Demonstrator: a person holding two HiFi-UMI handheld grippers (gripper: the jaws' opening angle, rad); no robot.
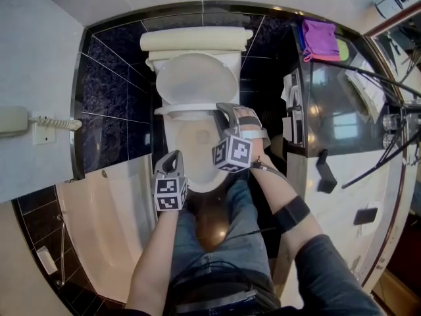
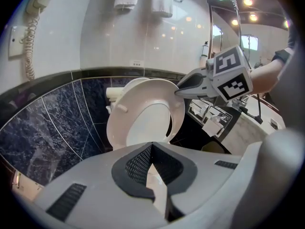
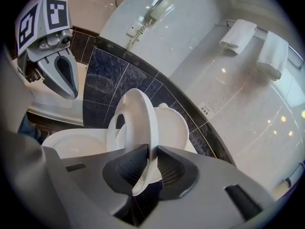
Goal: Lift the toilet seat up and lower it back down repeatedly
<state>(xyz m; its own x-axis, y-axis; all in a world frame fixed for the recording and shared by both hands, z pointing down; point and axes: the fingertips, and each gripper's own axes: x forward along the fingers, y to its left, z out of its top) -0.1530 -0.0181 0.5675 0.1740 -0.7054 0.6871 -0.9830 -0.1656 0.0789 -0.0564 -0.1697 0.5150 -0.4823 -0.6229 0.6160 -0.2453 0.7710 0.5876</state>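
Observation:
The white toilet seat stands raised on edge over the bowl, in front of the upright lid. My right gripper is shut on the seat's front rim, which passes between its black pads. From overhead the right gripper sits at the bowl's right side. In the left gripper view the seat shows its underside, with the right gripper at its top edge. My left gripper hovers near the bowl's front left, shut, with nothing between its pads.
A bathtub lies to the left and a wall phone hangs above it. A vanity counter with a purple cloth stands to the right. Towels hang on the wall. The person's legs are under the grippers.

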